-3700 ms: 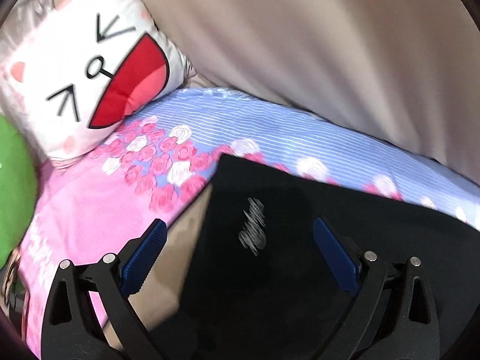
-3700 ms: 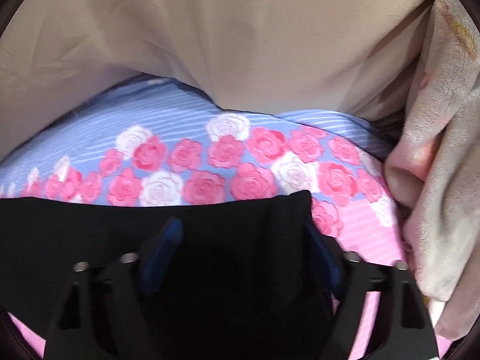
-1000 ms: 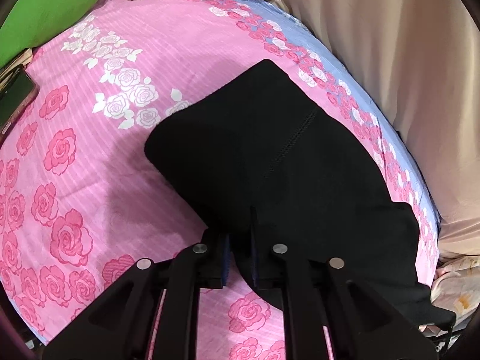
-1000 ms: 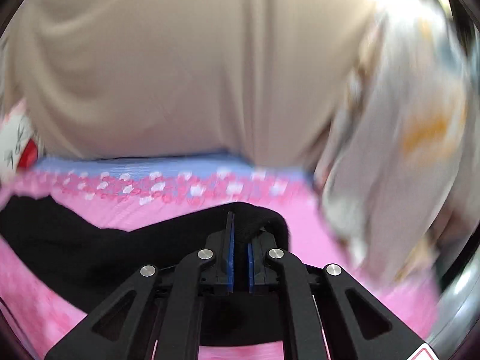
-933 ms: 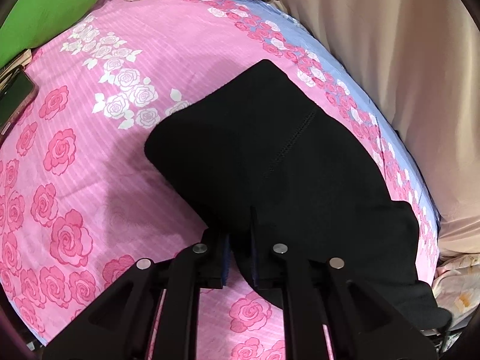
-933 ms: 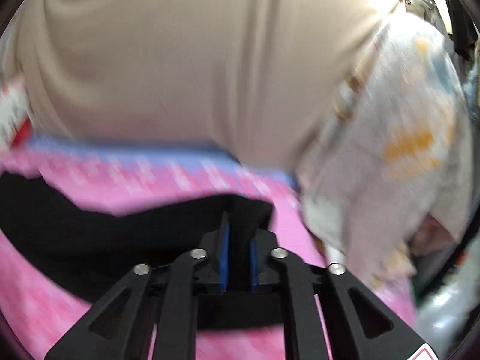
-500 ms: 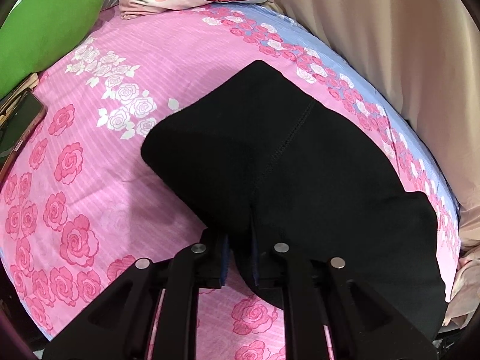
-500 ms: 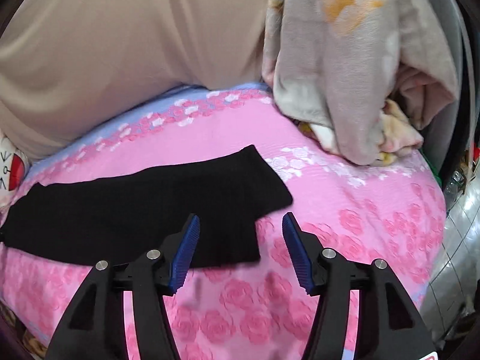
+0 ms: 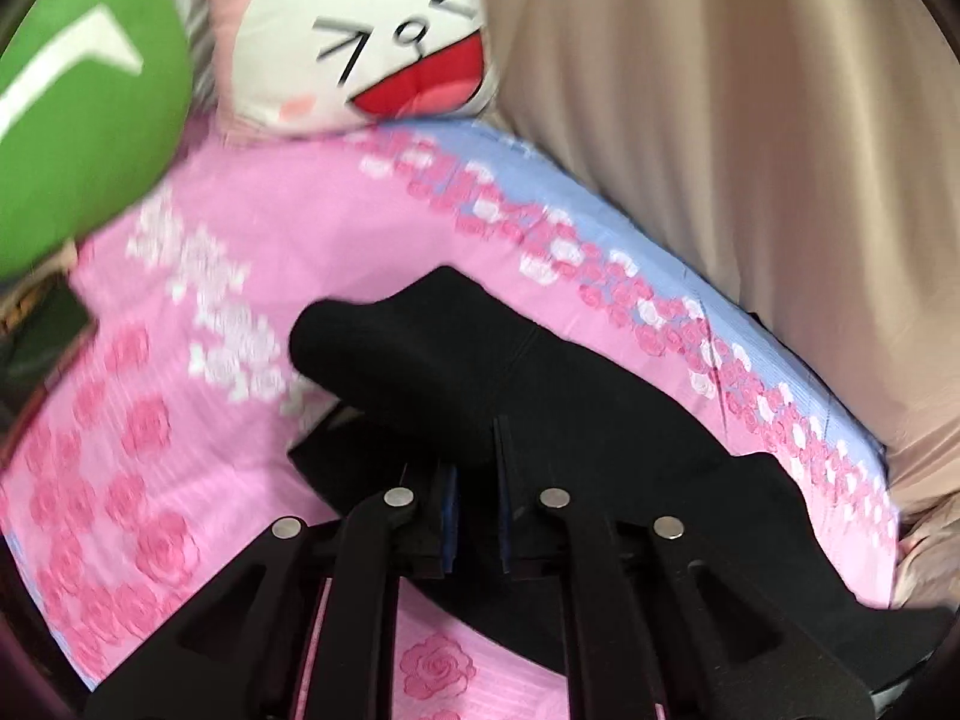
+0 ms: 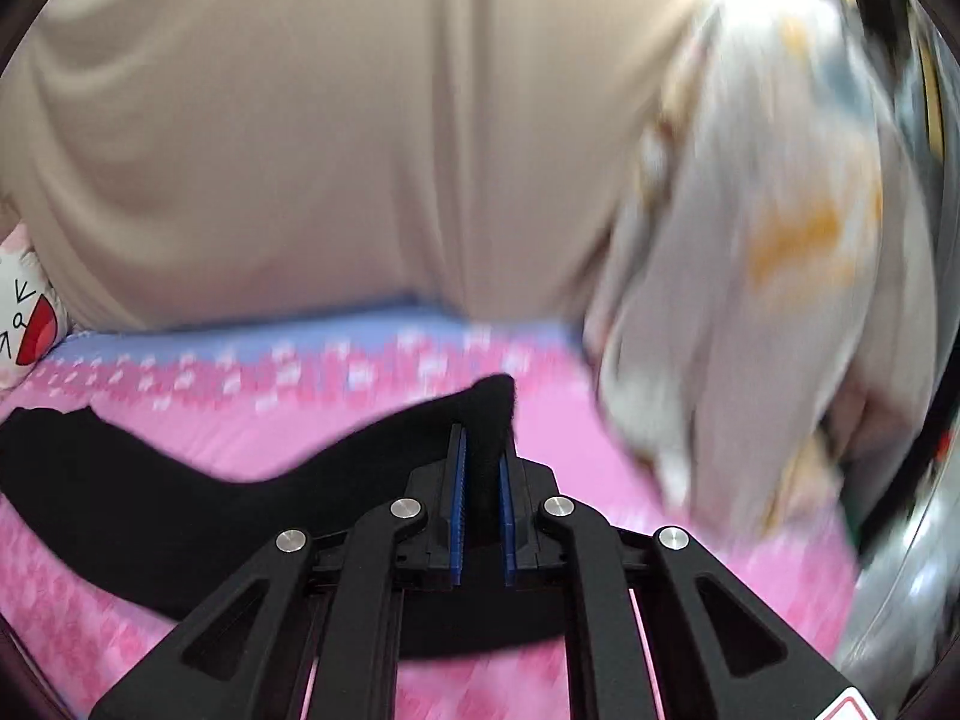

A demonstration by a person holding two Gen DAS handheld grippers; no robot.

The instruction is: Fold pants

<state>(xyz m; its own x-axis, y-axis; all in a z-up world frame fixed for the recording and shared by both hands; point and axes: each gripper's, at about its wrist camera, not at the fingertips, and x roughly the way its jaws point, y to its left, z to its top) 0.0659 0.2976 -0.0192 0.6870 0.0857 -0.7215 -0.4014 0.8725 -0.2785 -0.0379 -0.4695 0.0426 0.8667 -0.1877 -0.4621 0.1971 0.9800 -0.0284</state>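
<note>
The black pants (image 9: 540, 396) lie on the pink rose bedsheet (image 9: 180, 420), stretched from left to right. My left gripper (image 9: 475, 462) is shut on the near edge of the pants at the wide waist end and lifts the cloth into a hump. My right gripper (image 10: 480, 450) is shut on the leg end of the pants (image 10: 240, 498), whose tip sticks up past the fingers. The rest of the leg trails to the left across the sheet.
A white cartoon-face pillow (image 9: 372, 42) and a green cushion (image 9: 78, 108) lie at the head of the bed. A beige curtain (image 10: 336, 138) hangs along the far side. A pale patterned blanket (image 10: 768, 252) is piled at the right. A dark phone (image 9: 42, 330) lies at the left edge.
My right gripper, open half a second ago, has shut on the leg end and lifted it. My left gripper stays shut on the waist edge and has raised it, bunching the cloth.
</note>
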